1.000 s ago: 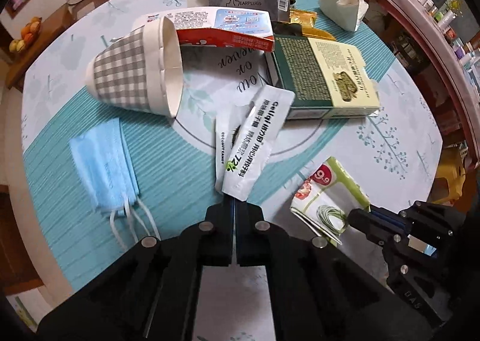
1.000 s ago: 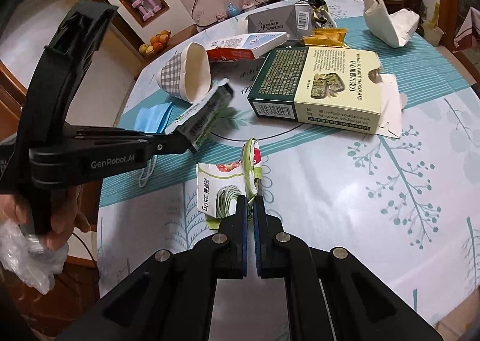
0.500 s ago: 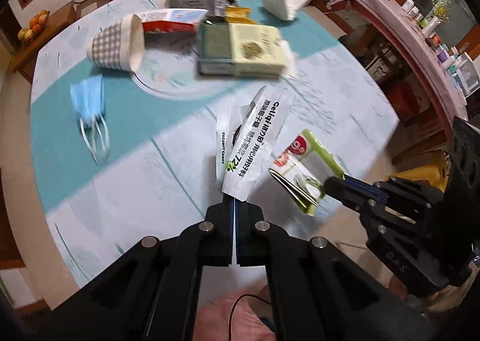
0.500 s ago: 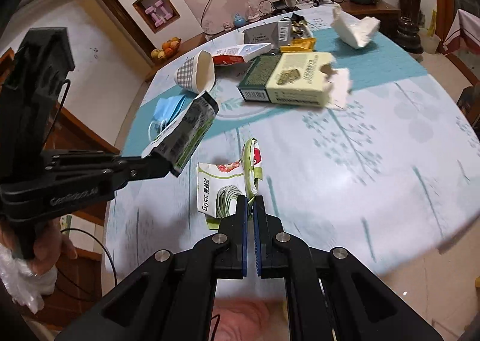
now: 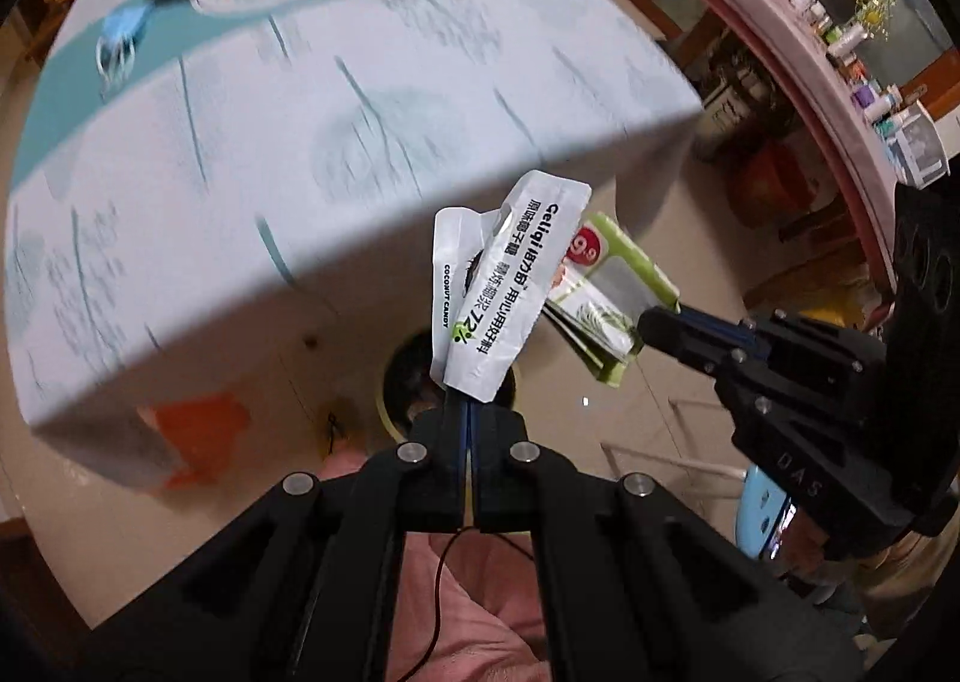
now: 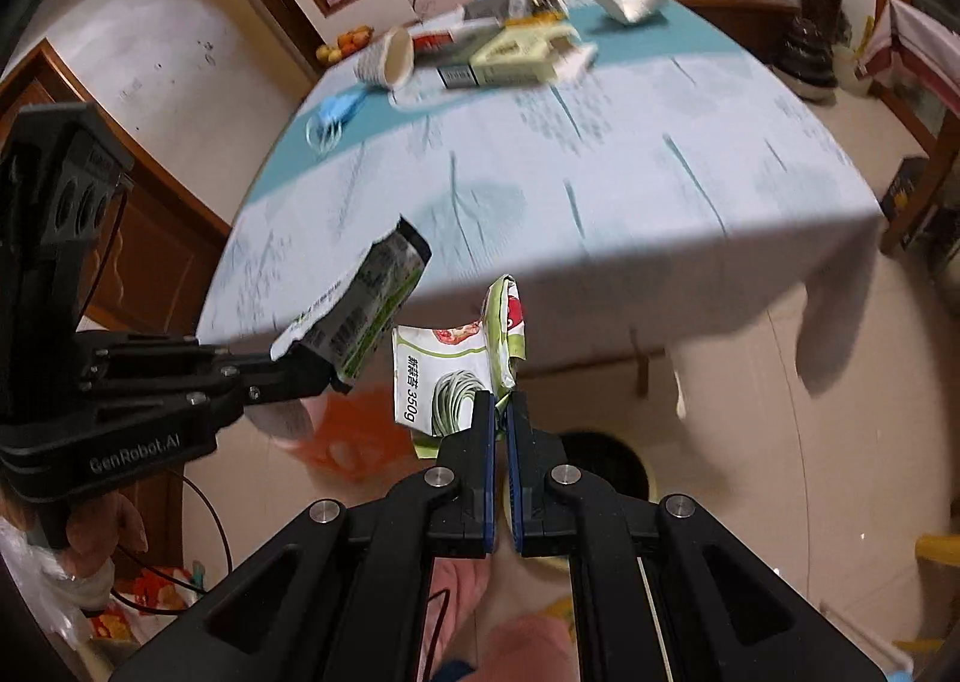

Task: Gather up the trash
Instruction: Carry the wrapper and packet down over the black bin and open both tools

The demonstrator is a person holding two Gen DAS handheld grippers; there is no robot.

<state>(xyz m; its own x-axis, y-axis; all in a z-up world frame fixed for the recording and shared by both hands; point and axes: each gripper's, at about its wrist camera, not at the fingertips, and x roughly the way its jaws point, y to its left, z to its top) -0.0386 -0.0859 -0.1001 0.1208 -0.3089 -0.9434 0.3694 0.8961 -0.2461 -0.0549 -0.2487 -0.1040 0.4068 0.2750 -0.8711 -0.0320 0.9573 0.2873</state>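
My left gripper (image 5: 468, 403) is shut on two white candy wrappers (image 5: 510, 292), held in the air past the table's near edge. The same wrappers (image 6: 360, 322) show in the right wrist view, pinched by the left gripper (image 6: 324, 376). My right gripper (image 6: 501, 406) is shut on a green and white food bag (image 6: 456, 370), also seen in the left wrist view as the bag (image 5: 600, 298) with the right gripper (image 5: 651, 322) on it. Below both, a round dark bin (image 5: 414, 376) stands on the floor; its rim (image 6: 606, 460) shows behind the right fingers.
The table (image 6: 600, 172) with a pale blue cloth lies ahead. At its far end lie a checked paper cup (image 6: 387, 60), a blue face mask (image 6: 339, 105), a chocolate box (image 6: 522, 57) and other cartons. An orange bag (image 5: 198, 424) lies under the table. A blue stool (image 5: 765, 508) stands at right.
Both grippers have pulled back from over the table with their wrappers still held. They now hang past the table's near edge, above the floor and the bin.
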